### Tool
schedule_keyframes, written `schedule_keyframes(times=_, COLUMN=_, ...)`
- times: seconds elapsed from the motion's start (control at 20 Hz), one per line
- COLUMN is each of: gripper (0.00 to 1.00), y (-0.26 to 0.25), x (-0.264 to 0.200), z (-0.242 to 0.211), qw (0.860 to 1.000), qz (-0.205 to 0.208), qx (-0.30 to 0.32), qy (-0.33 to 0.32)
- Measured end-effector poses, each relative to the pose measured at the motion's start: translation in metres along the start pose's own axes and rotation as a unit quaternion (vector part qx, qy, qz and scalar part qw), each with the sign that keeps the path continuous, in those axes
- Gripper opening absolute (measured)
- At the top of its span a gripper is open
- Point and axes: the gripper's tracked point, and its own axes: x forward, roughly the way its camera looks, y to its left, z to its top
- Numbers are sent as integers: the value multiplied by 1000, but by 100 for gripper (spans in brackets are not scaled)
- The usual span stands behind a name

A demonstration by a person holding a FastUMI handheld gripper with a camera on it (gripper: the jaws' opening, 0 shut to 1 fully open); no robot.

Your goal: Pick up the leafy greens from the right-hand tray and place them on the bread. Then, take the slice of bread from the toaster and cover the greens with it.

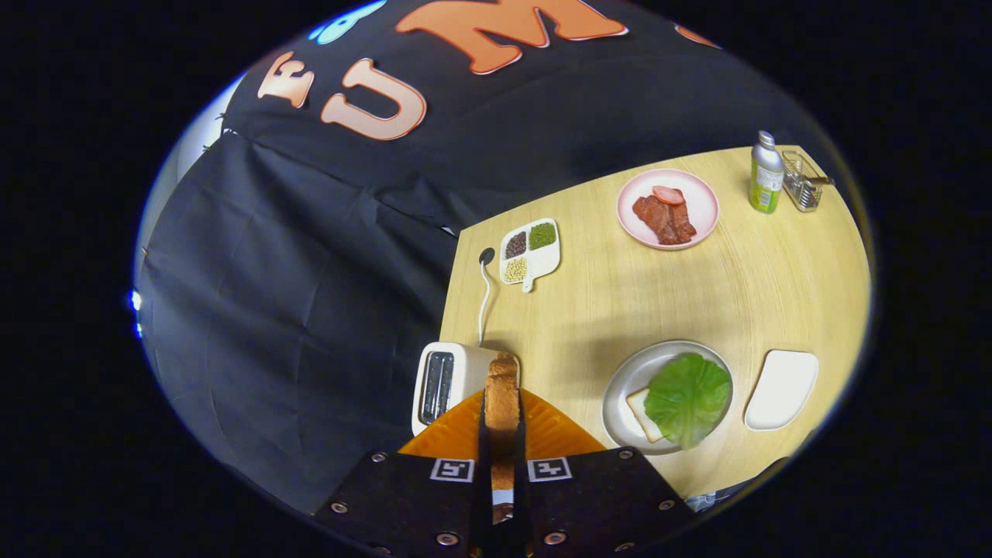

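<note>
My gripper (pixel 502 411) is shut on a slice of toasted bread (pixel 502 391), held edge-on between both fingers and lifted above the table. The white toaster (pixel 446 384) stands just left of the slice, its slots showing dark. To the right, beyond the fingers, a grey plate (pixel 624 380) holds a white bread slice (pixel 642 411) with a large green leaf (pixel 688 397) lying on top and covering most of it. The empty white right-hand tray (pixel 781 389) sits beside that plate.
A pink plate (pixel 701 203) with meat slices is farther back on the wooden table (pixel 604 302). A white divided dish (pixel 530 252) of seeds, a green bottle (pixel 766 174) and a wire rack (pixel 802 182) stand near the far edges. The toaster's cable (pixel 484 291) runs along the table's left edge.
</note>
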Motion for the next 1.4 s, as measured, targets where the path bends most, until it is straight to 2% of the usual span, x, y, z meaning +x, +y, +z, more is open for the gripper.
schedule_keyframes(times=0.2, gripper=11, y=-71, x=14, z=-37, qw=999, qz=-4, qx=1, qy=34)
schedule_keyframes(times=0.3, gripper=11, y=-98, x=28, z=-53, qw=999, qz=13, qx=22, qy=46)
schedule_keyframes(times=0.4, gripper=11, y=-115, x=40, z=-62, qw=997, qz=40, qx=47, qy=47)
schedule_keyframes(times=0.55, gripper=11, y=-146, x=51, z=-68, qw=997, qz=40, qx=57, qy=43)
schedule_keyframes(times=0.7, gripper=11, y=-157, x=55, z=-66, qw=997, qz=53, qx=41, qy=33)
schedule_keyframes(times=0.95, gripper=11, y=-185, x=69, z=-69, qw=999, qz=27, qx=9, qy=31)
schedule_keyframes(times=1.1, gripper=11, y=-211, x=80, z=-72, qw=999, qz=-11, qx=4, qy=35)
schedule_keyframes(times=1.2, gripper=12, y=-208, x=80, z=-68, qw=1000, qz=-9, qx=2, qy=28)
schedule_keyframes(times=1.3, gripper=16, y=-213, x=81, z=-69, qw=999, qz=-24, qx=-27, qy=20)
schedule_keyframes(times=1.4, gripper=24, y=-217, x=80, z=-69, qw=998, qz=-41, qx=-50, qy=14)
